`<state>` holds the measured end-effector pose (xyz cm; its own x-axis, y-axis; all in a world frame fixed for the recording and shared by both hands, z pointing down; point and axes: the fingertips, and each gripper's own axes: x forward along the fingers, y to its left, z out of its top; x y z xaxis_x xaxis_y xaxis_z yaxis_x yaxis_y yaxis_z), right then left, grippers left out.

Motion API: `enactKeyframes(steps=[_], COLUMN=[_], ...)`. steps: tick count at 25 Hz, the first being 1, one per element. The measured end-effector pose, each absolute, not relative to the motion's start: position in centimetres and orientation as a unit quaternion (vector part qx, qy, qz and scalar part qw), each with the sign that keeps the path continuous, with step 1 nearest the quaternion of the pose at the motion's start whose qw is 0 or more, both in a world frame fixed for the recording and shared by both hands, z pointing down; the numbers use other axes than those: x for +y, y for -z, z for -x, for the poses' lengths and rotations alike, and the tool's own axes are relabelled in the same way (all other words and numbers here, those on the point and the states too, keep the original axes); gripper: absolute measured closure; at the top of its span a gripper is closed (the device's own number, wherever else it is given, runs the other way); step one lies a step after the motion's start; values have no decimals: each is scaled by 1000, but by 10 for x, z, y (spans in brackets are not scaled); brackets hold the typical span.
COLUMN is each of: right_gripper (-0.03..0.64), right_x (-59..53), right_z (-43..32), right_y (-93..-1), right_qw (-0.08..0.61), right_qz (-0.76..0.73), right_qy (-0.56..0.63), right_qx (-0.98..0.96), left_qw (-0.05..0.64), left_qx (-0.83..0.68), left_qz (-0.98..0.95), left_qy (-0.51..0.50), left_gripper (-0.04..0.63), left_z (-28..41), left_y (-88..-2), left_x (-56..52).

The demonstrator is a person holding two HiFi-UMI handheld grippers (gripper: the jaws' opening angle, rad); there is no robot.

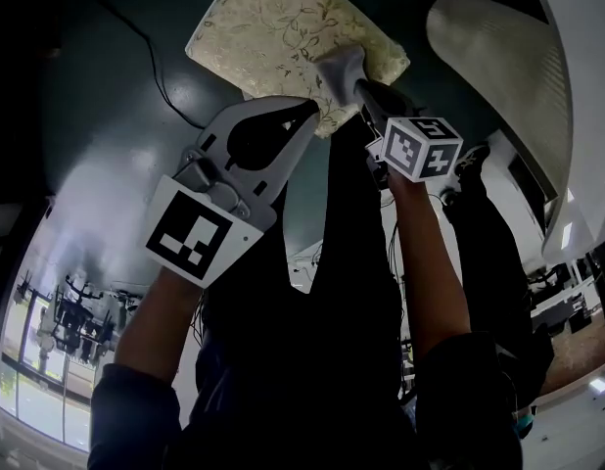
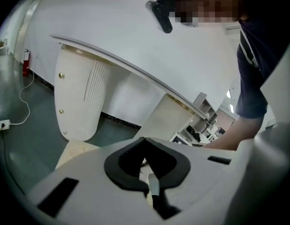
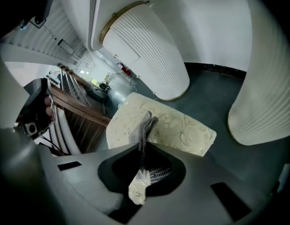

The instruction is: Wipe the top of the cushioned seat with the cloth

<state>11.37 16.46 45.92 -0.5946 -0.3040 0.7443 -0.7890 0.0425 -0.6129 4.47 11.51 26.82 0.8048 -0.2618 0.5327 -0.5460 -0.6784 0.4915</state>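
The cushioned seat, cream with a leaf pattern, sits at the top of the head view. A grey cloth lies on its near right part, and my right gripper is shut on it. In the right gripper view the cloth runs from between the jaws out onto the seat. My left gripper hangs shut over the seat's near edge, with nothing in it. In the left gripper view its tips meet, and a corner of the seat shows at the lower left.
A white fluted furniture base stands right of the seat, and appears again as a fluted base and a fluted panel. A dark cable crosses the green floor at left. Wooden chair slats stand beyond the seat.
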Motion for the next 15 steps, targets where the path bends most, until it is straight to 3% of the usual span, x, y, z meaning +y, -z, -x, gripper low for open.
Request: enactKeyframes(steps=[15], right_gripper=[584], right_x=[214], right_z=[-184], right_y=[-462], right_qw=[195], right_qz=[-427], right_qy=[-593], right_qx=[-654], left_qw=[318], left_qx=[-181], left_qz=[-901], left_qy=[-233], left_gripper=[588], left_z=[-118], left_y=[-269], left_x=[128])
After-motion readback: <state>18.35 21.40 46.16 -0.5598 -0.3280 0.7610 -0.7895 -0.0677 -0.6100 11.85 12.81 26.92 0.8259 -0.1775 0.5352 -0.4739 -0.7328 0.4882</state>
